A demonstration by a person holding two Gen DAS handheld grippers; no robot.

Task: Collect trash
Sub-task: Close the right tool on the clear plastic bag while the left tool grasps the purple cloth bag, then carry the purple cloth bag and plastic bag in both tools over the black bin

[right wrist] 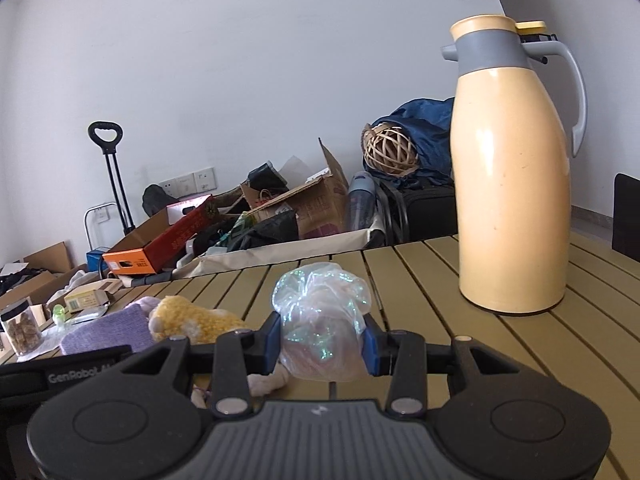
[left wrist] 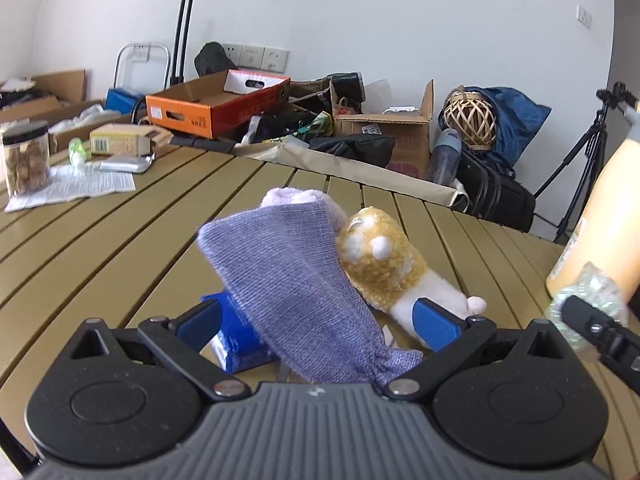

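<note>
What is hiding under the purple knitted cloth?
Under the purple knitted cloth peeks a blue packet, and a yellow plush toy lies beside it. The rest underneath is covered.

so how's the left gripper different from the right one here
The left gripper stands wide open, gripping nothing, with a purple knit cloth lying between its pads. The right gripper is closed on a crumpled clear plastic wrapper, held off the table. Both have blue pads on black linkages.
</note>
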